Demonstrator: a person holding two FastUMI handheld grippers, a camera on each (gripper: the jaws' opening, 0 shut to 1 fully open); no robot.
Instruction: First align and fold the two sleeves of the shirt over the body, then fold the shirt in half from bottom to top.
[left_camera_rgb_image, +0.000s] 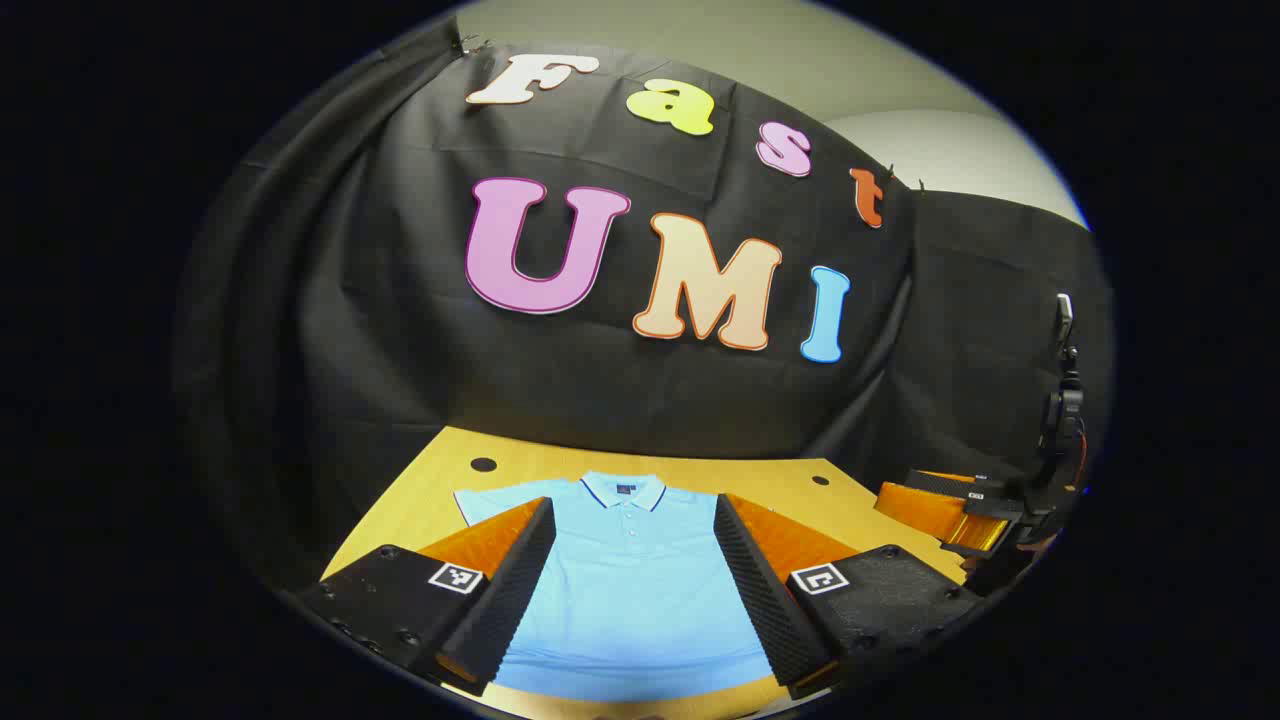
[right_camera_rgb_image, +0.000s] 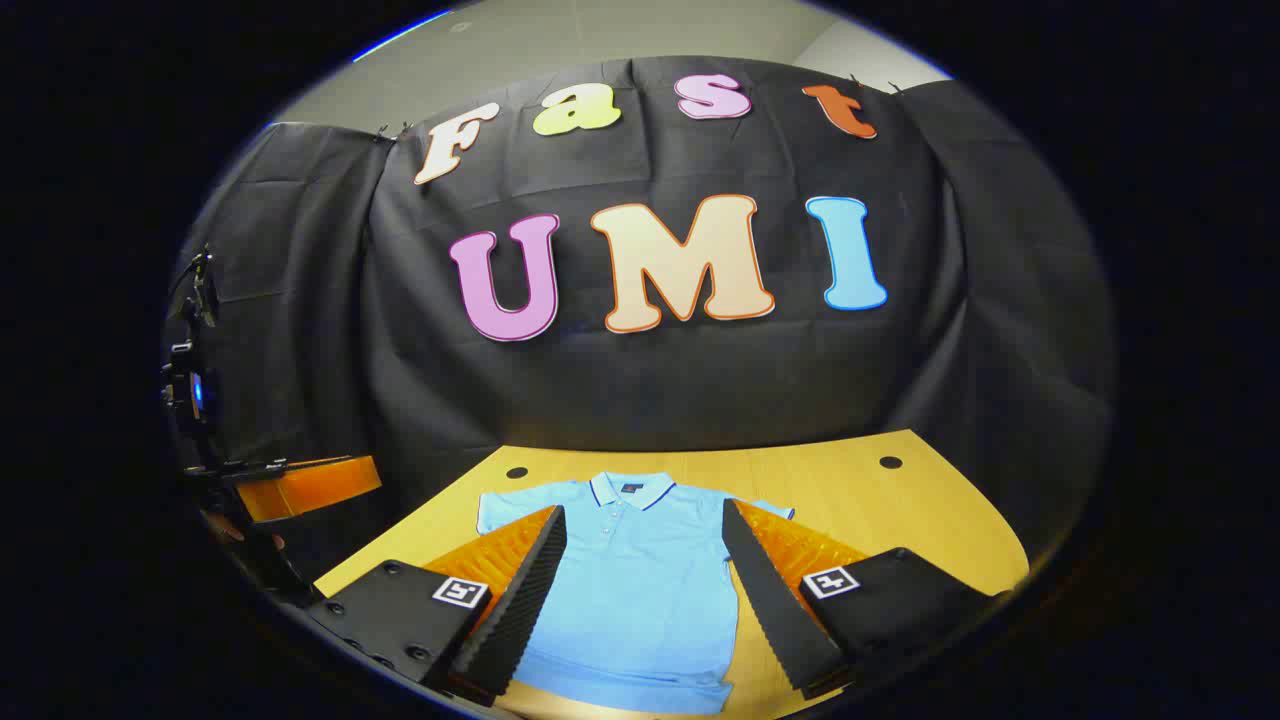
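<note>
- The shirt (left_camera_rgb_image: 630, 590) lay flat on the worktop (left_camera_rgb_image: 770, 478), sleeves unfolded; no fold had begun.
- Left gripper (left_camera_rgb_image: 632, 585) and right gripper (right_camera_rgb_image: 640, 600) hung above, jaws wide, empty.
- Next, each probably needed a sleeve edge.

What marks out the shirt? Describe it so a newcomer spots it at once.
Start at the yellow wooden table in front of the black cloth wall. On it a light blue polo shirt lies flat, sleeves spread, collar toward the wall. Its dark-trimmed collar and buttoned placket make it unmistakable.
</note>
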